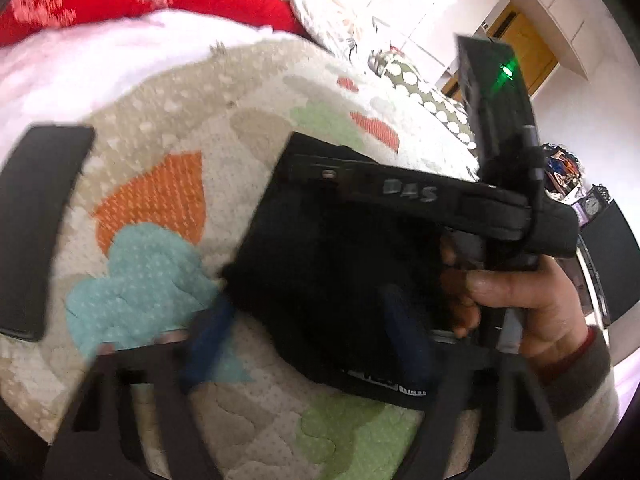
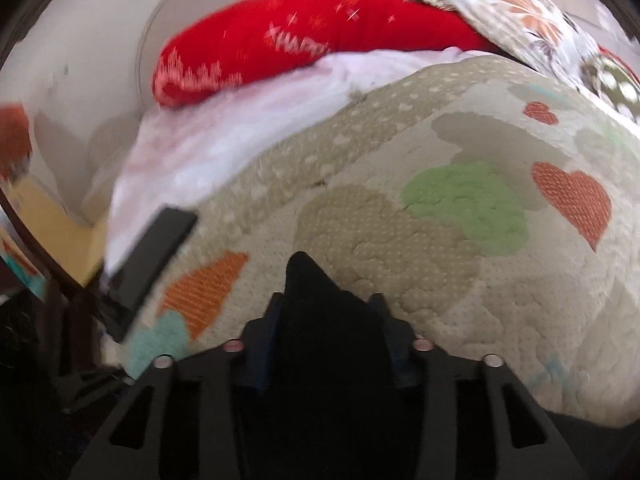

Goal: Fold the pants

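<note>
The black pants (image 1: 320, 264) lie as a folded bundle on the quilted bedspread (image 1: 192, 184) in the left wrist view, waistband with pale letters on top. My left gripper (image 1: 308, 336) is low over the bundle with its blue fingers (image 1: 208, 340) spread wide, one beside the cloth and one on it. The right gripper's body (image 1: 492, 104), held by a hand, is at the bundle's right end. In the right wrist view my right gripper (image 2: 328, 320) is shut on a peak of black pants cloth (image 2: 312, 296) between its blue fingers (image 2: 272, 320).
A black phone (image 1: 36, 232) lies on the bedspread at the left, also in the right wrist view (image 2: 152, 256). A red pillow (image 2: 304, 36), a white sheet (image 2: 208, 136) and a floral pillow (image 2: 520, 24) lie at the far side. The bed edge drops at the left.
</note>
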`<state>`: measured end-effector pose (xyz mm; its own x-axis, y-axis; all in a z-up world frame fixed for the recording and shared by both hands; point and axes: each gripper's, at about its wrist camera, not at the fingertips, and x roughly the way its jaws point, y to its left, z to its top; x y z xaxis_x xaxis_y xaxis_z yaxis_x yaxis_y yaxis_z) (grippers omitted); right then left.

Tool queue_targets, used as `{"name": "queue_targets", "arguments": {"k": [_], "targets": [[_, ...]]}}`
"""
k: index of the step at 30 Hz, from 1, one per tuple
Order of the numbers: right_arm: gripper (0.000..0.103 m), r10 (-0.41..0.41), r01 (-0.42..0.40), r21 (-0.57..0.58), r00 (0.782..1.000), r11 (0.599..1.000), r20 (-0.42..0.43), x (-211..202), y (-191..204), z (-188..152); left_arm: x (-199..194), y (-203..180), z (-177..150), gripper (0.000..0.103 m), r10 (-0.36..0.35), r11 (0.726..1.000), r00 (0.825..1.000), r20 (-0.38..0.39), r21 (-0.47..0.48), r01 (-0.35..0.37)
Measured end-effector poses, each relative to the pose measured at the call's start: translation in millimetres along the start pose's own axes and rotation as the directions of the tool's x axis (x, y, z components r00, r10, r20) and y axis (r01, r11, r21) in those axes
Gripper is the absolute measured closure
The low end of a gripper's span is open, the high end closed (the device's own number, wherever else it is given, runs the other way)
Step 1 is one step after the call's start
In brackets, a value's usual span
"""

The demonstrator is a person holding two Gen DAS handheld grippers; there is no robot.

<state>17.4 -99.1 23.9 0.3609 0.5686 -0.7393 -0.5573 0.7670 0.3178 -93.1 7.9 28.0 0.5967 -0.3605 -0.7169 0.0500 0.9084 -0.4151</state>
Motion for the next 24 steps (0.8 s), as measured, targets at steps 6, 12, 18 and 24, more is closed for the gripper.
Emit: {"name": "queue_targets", "arguments": {"k": [6,12,18,24], "targets": [[0.072,0.044,-0.062,0.065,0.969,0.996,0.245,-109,-17,-11,-51,-55,12,0.078,-0.092,0.984,0.988,0.121,0.161,0.071],[0.072,-0.099,0.017,0.201,0.910,0.979,0.403,-217,-68,-78,-73,-147,-4,0.078,-0.258,0.896,0.959,0.116,0.401,0.193],[0.068,-0.371,0.209,0.510,0.897,0.835,0.239,-247,-136,-168,-12,-219,-53,0.079,-0.328,0.792,0.939,-0.100,0.512,0.331],[0.025,-0.387,0.141,0.608,0.874,0.781,0.294,-280,-141,-213,5,-239,-83,0.046,-0.305,0.712,0.918,-0.251,0.580,0.396]]}}
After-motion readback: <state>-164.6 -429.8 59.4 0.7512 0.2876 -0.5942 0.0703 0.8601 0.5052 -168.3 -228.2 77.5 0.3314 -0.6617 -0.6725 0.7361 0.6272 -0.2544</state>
